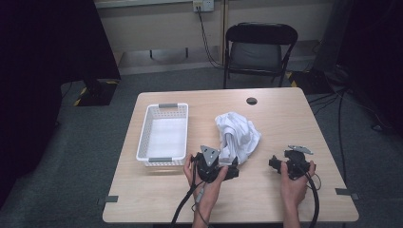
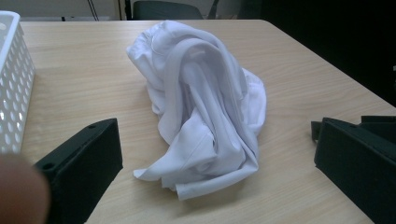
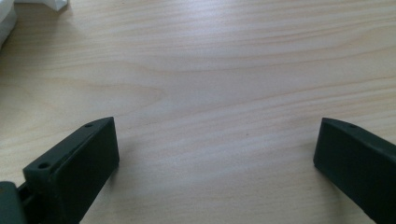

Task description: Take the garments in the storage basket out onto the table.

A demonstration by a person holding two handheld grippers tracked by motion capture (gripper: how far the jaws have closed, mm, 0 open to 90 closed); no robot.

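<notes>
A crumpled white cloth (image 1: 237, 135) (image 2: 205, 107) lies in a heap near the middle of the wooden table (image 1: 275, 114). My left gripper (image 1: 223, 167) (image 2: 215, 154) rests on the table just in front of the heap, open, with the cloth's near edge lying between its spread jaws. My right gripper (image 1: 278, 166) (image 3: 217, 149) sits to the right of the cloth, near the table's front right, open over bare wood with nothing between its jaws.
An empty white perforated basket (image 1: 163, 134) (image 2: 14, 84) stands left of the cloth. A round cable hole (image 1: 251, 100) marks the table's far edge. Behind the table stands a black folding chair (image 1: 259, 50). Cables trail on the floor at right.
</notes>
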